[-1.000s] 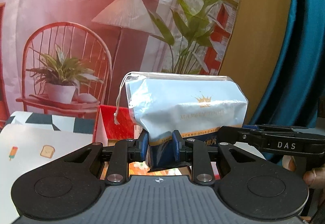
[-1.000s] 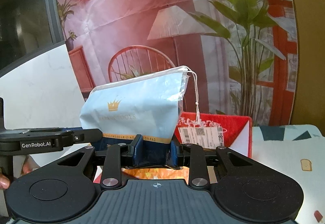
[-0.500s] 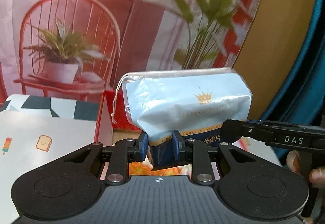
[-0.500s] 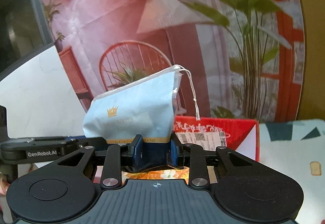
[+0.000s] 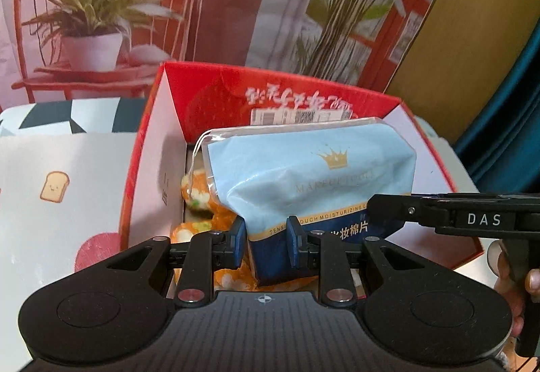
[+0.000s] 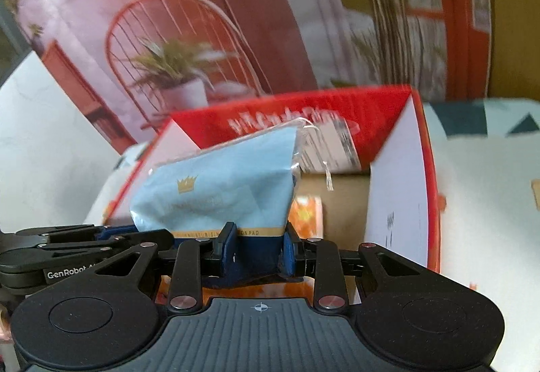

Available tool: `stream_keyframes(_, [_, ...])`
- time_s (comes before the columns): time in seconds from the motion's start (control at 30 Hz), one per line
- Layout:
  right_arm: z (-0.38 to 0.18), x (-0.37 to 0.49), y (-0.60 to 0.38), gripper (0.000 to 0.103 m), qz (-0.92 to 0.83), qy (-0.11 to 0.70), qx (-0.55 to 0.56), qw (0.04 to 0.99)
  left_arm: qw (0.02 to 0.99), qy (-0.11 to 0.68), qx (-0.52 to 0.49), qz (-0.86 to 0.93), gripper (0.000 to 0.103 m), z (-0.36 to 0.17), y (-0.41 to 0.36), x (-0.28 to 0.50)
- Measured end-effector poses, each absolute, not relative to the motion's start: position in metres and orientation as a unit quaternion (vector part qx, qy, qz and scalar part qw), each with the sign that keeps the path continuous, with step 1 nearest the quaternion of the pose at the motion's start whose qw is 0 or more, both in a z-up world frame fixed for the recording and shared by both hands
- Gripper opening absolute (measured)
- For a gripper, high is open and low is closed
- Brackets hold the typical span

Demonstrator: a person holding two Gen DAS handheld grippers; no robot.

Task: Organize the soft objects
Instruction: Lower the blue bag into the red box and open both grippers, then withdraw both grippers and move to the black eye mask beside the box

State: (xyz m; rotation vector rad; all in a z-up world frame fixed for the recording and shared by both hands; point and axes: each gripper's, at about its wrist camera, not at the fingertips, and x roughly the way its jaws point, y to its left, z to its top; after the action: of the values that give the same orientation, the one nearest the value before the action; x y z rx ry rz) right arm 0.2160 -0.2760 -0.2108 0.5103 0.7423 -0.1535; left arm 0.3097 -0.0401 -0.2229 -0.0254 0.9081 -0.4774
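Observation:
A light blue drawstring bag of cotton pads (image 5: 310, 176) with a gold crown hangs over the open red box (image 5: 155, 142). My left gripper (image 5: 266, 240) is shut on the bag's dark blue bottom edge. My right gripper (image 6: 258, 250) is shut on the same edge (image 6: 229, 183) farther along, and its black finger (image 5: 388, 210) reaches in from the right in the left wrist view. In the right wrist view the left gripper's arm (image 6: 111, 237) shows at the left. An orange patterned soft thing (image 5: 202, 189) lies inside the box (image 6: 395, 189), under the bag.
The box stands on a white tablecloth with a toast picture (image 5: 54, 186). A printed backdrop of a chair and plants (image 5: 101, 17) rises right behind the box. A teal curtain (image 5: 506, 102) hangs at the right. A person's fingers (image 5: 533, 281) hold the right gripper's handle.
Both grippers have tipped downward and sunk with the bag toward the red box. The box's inside and the orange thing in it have come into view.

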Motion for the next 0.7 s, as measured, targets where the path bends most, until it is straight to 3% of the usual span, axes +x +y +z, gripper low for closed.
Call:
stream_keyframes(0.2, [-0.224, 0.224, -0.275, 0.027, -0.097, 0.379, 0.239, 0.889, 0.881, 0.424, -0.008, -0.208, 0.029, -0.228, -0.043, 0.32])
stream_keyframes(0.43, [-0.22, 0.231, -0.277, 0.035, -0.129, 0.373, 0.191, 0.898, 0.897, 0.396, 0.002, -0.197, 0.05, -0.217, -0.04, 0.317])
stream_keyframes(0.57, [-0.211, 0.225, -0.275, 0.048, -0.129, 0.355, 0.174, 0.909, 0.904, 0.379, -0.002, -0.2, 0.062, -0.21, -0.035, 0.306])
stream_keyframes(0.7, [-0.199, 0.214, -0.266, 0.077, -0.134, 0.332, 0.153, 0.921, 0.915, 0.354, -0.001, -0.192, 0.097, -0.2, -0.031, 0.293])
